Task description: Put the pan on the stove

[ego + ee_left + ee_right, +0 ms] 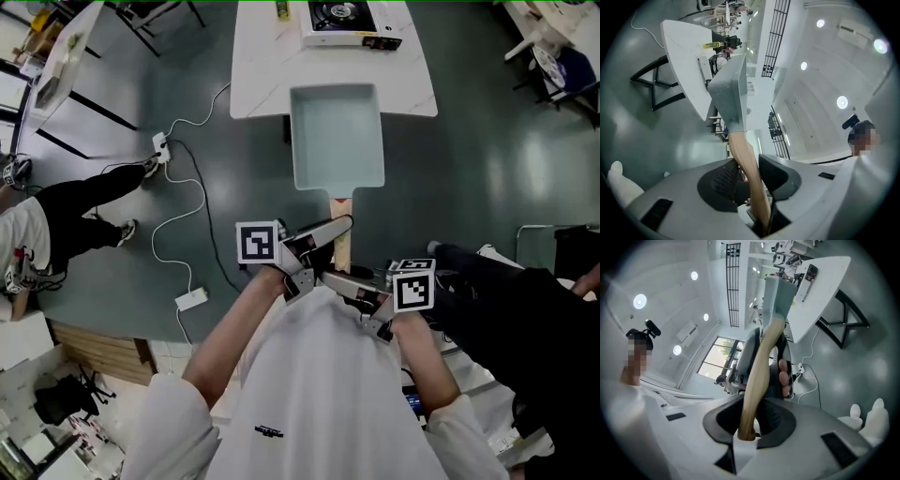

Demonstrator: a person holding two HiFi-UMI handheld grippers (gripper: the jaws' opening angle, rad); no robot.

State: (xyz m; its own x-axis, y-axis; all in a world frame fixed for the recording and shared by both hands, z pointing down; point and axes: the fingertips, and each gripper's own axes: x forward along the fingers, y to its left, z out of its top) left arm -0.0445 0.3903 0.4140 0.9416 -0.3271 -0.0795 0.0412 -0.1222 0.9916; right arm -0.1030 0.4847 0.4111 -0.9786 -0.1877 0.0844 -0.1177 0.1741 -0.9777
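**Pan in the air, both grippers on its handle**

Pan [337,136] was rectangular, pale blue-grey, open side up and looked empty. It hung clear of any surface. In the head view its far end overlapped the near edge of the table [262,66]. Its wooden handle [341,234] pointed back toward the person.

Left gripper [336,232] was closed across the handle partway along it. In the left gripper view the wood ran between the pads [776,176] and on up to the pan body [731,93]. Right gripper [339,279] was closed on the butt end, just behind the left one. In the right gripper view the handle [757,380] stood between nearly shut jaws with its end seated low between them.

Judgement: a grip at two points on the handle fits a long pan held far out in front. One clamp bears the weight and the other stops it tipping or rolling. The pan lay ahead of both grippers, and only its handle reached them.

Stove [349,23] sat at the far end of the table, burner bare, well apart from the pan. Judgement: transport under way, placement not yet done. The pan must be carried forward across the table and lowered level onto the burner.
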